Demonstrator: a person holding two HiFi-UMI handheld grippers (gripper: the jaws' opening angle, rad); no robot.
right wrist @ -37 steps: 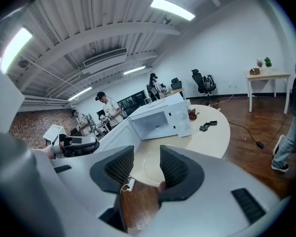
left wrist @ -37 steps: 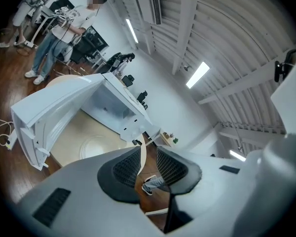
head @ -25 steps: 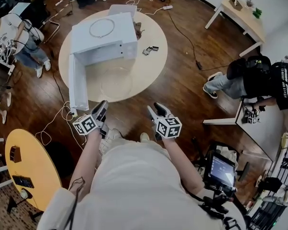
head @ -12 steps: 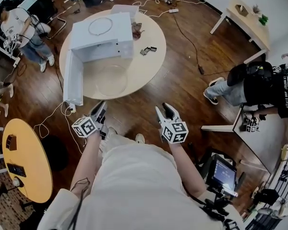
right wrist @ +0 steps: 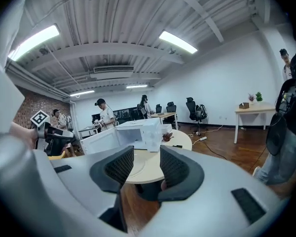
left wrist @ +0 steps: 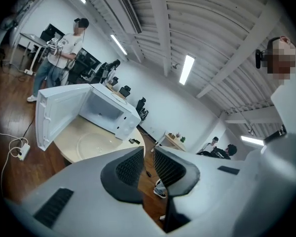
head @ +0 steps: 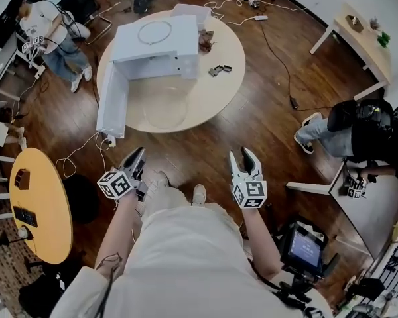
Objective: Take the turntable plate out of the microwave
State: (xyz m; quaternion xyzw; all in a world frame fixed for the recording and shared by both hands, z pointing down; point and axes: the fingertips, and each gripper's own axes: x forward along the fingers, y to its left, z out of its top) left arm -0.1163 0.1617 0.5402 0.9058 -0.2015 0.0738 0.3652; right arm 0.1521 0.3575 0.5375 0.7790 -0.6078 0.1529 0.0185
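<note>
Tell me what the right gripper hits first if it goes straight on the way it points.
Probably the round table's near rim, which sits in the gap of the right gripper's open, empty jaws; the glass plate and the open microwave lie farther back. Depth is unclear: it may meet floor first.

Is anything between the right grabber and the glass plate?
Nothing visible. The right gripper, fingers apart and empty, hangs over the floor; the glass plate lies on the round table before the open microwave.
</note>
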